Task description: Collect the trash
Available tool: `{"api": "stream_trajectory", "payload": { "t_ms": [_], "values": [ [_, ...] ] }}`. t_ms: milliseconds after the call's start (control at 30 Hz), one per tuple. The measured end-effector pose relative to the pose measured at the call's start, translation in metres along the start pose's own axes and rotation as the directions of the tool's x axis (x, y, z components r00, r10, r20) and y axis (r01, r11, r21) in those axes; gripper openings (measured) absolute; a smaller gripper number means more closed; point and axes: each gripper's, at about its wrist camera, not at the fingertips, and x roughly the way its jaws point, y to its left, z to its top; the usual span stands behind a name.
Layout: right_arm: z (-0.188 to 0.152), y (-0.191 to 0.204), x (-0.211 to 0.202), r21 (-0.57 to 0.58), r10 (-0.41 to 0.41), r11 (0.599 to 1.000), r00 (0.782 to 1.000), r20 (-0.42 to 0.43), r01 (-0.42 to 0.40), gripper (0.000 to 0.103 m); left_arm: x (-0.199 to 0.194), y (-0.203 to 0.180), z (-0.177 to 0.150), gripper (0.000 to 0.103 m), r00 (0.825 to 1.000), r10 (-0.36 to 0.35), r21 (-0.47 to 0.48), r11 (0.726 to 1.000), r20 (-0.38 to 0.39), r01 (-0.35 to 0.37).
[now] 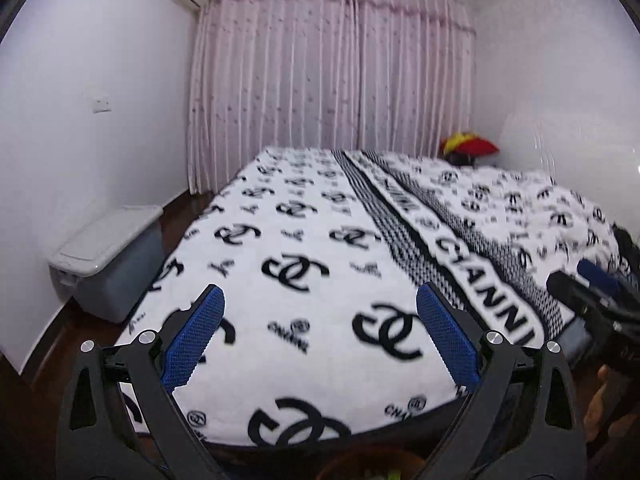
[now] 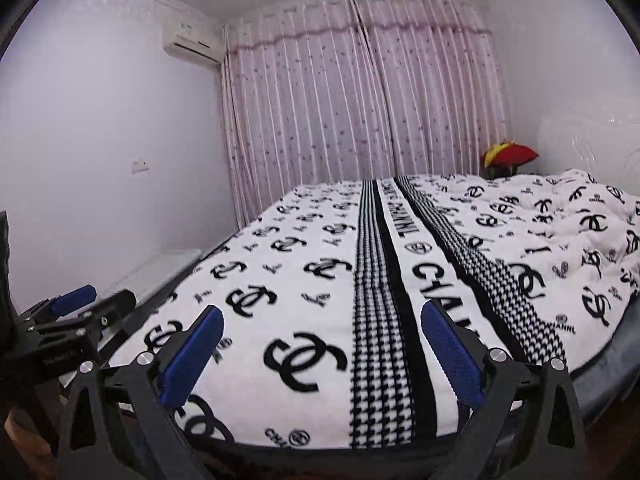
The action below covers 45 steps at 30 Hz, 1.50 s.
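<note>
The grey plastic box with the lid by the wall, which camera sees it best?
The left wrist view: the grey plastic lidded storage box shows its lid and front on the floor beside the bed. The right wrist view catches only its lid, partly behind the left gripper.

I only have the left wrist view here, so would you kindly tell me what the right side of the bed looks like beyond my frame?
Observer: In the right wrist view the blanket is bunched into soft folds there, not flat.
Operator: Thanks. Is the right gripper holding anything?
Observer: No, the right gripper is open and empty, above the foot of the bed.
Operator: And is the air conditioner visible whole?
Observer: Yes, the whole air conditioner shows on the left wall beside the curtain.
</note>
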Motion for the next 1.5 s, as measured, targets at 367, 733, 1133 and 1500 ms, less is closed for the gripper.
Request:
{"api": "stream_trajectory", "payload": {
  "t_ms": [367, 733, 1133, 1500],
  "values": [
    [0.009, 0.005, -0.008, -0.002, 0.005, 1.0, 0.999, 0.034, -0.004, 0.098, -0.013, -0.002, 0.012, 0.094, 0.999, 0.014, 0.005, 1.0, 0.051, -0.015],
    [0.008, 0.003, -0.006, 0.0, 0.005, 1.0, 1.0, 0.022, -0.005, 0.098, -0.016, -0.011, 0.011, 0.094, 0.998, 0.028, 0.021, 0.999, 0.061, -0.029],
    [0.004, 0.0, -0.002, 0.008, 0.014, 1.0, 1.0, 0.007, -0.014, 0.098, -0.015, -0.013, 0.011, 0.094, 0.998, 0.029, 0.011, 0.999, 0.059, -0.03],
    [0.002, -0.001, -0.001, 0.014, 0.015, 1.0, 1.0, -0.007, -0.015, 0.098, -0.015, -0.015, 0.011, 0.094, 0.998, 0.03, 0.01, 0.999, 0.054, -0.031]
  ]
}}
